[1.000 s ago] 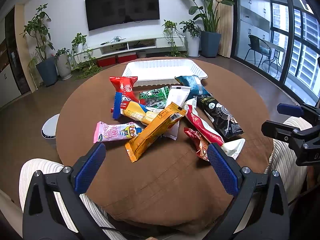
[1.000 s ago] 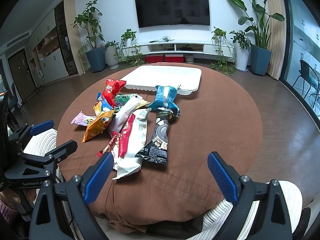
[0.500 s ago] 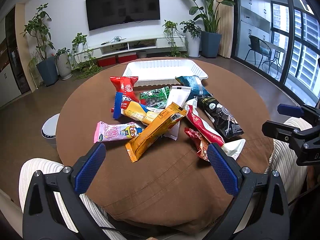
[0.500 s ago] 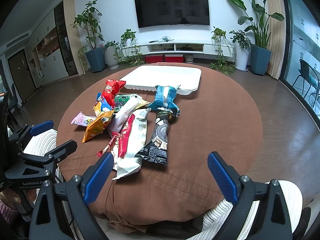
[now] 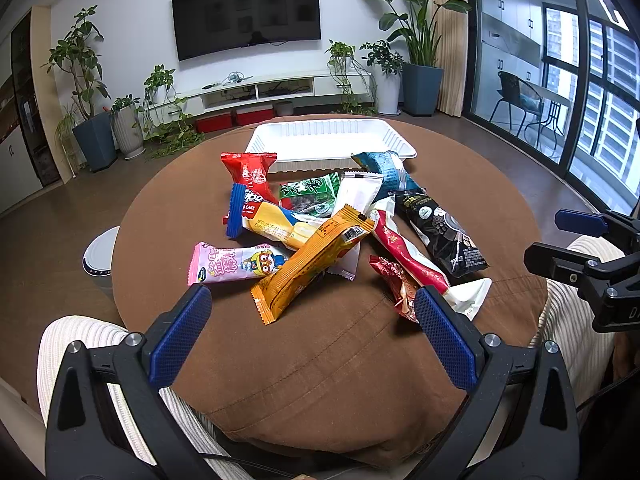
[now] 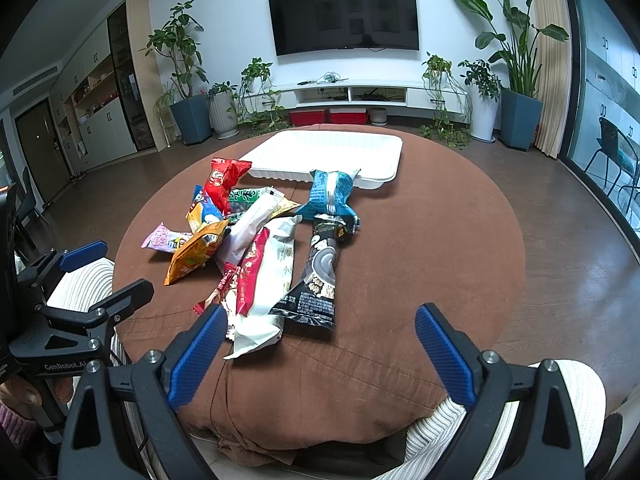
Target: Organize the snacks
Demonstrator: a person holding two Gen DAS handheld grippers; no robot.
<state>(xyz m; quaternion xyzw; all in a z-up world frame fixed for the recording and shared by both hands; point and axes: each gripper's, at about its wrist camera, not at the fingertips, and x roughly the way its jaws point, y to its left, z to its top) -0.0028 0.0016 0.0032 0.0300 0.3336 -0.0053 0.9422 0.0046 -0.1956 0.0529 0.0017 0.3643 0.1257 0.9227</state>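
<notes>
Holding both grippers, left (image 5: 312,334) and right (image 6: 318,354), spread and empty short of the snacks (image 5: 320,224), you're poised to fill the tray (image 5: 332,140).

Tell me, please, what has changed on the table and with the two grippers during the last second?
Nothing visibly changed. The left gripper and the right gripper hang open and empty at the near edge of the table, the snack pile lies untouched, and the white tray behind it holds nothing.
</notes>
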